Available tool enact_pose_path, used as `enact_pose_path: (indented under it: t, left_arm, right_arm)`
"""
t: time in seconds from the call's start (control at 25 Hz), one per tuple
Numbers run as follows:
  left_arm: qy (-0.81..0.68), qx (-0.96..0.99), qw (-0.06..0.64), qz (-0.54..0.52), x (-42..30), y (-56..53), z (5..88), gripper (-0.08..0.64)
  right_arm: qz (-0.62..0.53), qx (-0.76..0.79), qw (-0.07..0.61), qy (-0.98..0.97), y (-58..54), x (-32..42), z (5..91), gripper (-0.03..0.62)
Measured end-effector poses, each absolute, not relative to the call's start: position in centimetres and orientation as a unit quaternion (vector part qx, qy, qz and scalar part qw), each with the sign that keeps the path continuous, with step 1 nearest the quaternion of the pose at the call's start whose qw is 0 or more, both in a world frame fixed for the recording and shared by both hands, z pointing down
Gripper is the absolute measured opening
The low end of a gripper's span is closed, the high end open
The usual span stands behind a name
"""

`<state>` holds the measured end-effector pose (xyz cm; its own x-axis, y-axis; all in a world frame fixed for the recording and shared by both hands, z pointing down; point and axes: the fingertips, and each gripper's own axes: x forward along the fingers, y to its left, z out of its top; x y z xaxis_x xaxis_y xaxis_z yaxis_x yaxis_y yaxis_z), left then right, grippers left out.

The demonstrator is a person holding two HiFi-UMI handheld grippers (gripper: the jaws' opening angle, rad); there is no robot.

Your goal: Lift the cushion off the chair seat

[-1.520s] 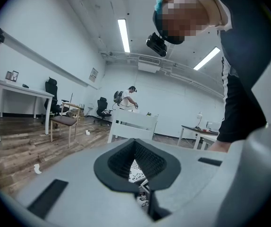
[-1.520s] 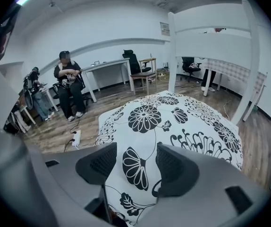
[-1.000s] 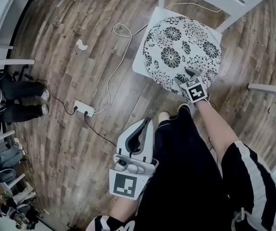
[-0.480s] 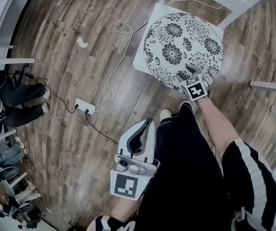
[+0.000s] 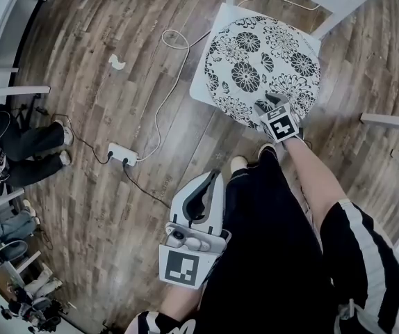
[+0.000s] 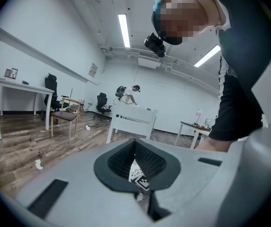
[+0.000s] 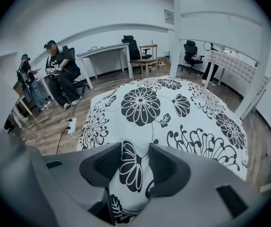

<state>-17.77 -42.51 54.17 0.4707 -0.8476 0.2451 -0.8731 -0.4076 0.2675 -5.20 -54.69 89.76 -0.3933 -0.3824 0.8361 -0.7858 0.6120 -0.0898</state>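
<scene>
Closing on the cushion (image 5: 262, 54): the jaws of my right hand-held gripper (image 5: 267, 106) have just been drawing together, and a fold of the black-and-white flowered fabric at the cushion's near edge is now pinched between the two pads, touching both. The round cushion lies flat on the seat of the white chair (image 5: 201, 85), covering nearly all of it; only the seat's corners show around it, and it is not yet raised. The right hand-held gripper points steeply down at that near edge, just in front of my shoe. My left hand-held gripper (image 5: 215, 178) hangs low beside my left leg, well apart from the chair, pointing roughly level; its jaws meet at the tips with nothing between them. On the wooden floor (image 5: 81, 207) to the left lie a white power strip (image 5: 121, 156) and a white cable (image 5: 165, 96) that runs toward the chair. A seated person (image 5: 19, 145) is at the far left edge.
</scene>
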Motion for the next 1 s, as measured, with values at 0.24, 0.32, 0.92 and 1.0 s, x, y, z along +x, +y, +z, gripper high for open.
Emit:
enact_pose_path:
  t: [0.24,0.32,0.92,1.0]
  left_arm:
    - [-0.511,0.839,0.183,0.036,-17.3,-42.8,53.9,0.0]
    - [-0.509,0.84,0.183,0.039,-17.3,-42.5,54.1,0.0]
    - [-0.493,0.852,0.174,0.032,-15.9,-42.6,53.4,-0.001]
    - [-0.49,0.854,0.173,0.031,-15.8,-42.7,53.1,0.0]
  right_arm:
    - [0.242,0.355,0.423,-0.798,-54.0,-5.2,89.4,0.093]
    - [0.239,0.355,0.424,-0.798,-53.7,-5.1,89.6,0.053]
    - [0.224,0.378,0.363,-0.822,-54.0,-5.1,85.0,0.037]
    - [0.218,0.386,0.344,-0.828,-54.4,-5.1,83.6,0.037]
